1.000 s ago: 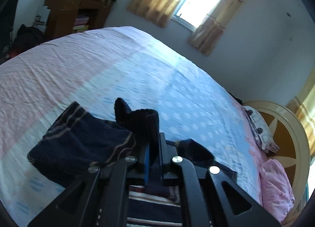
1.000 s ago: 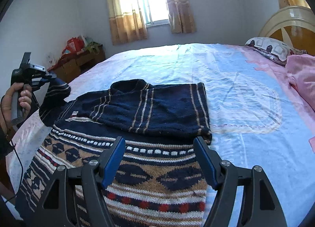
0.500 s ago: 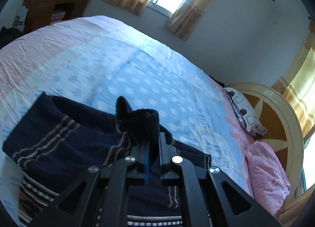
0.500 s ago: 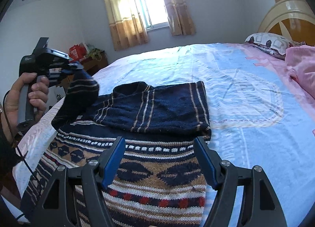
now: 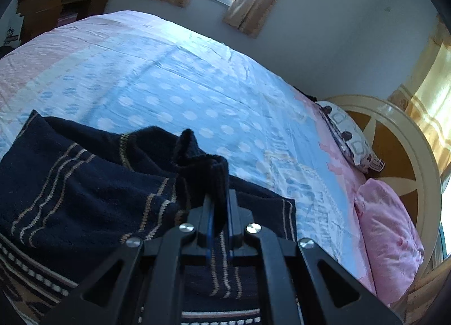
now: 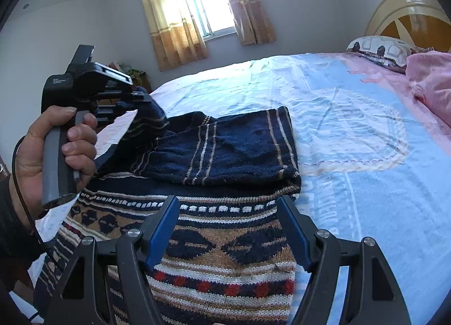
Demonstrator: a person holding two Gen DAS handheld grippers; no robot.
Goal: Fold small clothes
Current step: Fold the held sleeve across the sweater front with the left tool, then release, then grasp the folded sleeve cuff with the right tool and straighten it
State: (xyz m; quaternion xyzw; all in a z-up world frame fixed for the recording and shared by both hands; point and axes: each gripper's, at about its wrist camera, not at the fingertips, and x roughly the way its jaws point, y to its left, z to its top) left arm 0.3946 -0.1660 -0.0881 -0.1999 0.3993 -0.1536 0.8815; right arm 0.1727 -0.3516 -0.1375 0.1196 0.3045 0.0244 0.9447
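Note:
A small knitted sweater [image 6: 225,243], navy with tan, white and red bands, lies on the bed. Its right sleeve [image 6: 248,144] is folded across the chest. My left gripper [image 5: 218,206] is shut on the cuff of the left sleeve [image 5: 205,164] and holds it lifted above the sweater's upper part. In the right wrist view the left gripper [image 6: 138,99] sits in a hand [image 6: 56,150] at the left, and the navy striped left sleeve [image 6: 146,122] hangs from it. My right gripper [image 6: 228,226] hovers open over the sweater's patterned body, nothing between its fingers.
The sweater lies on a bed sheet [image 6: 352,139] in blue and pink. A patterned pillow [image 6: 386,49] and a pink blanket [image 6: 431,80] lie by the round headboard [image 5: 406,156]. A wooden shelf [image 5: 59,6] stands beyond the far bed edge. A curtained window [image 6: 208,12] is behind.
The left gripper has carried the sleeve cuff from the bed's left edge inward over the sweater. The right gripper has stayed put.

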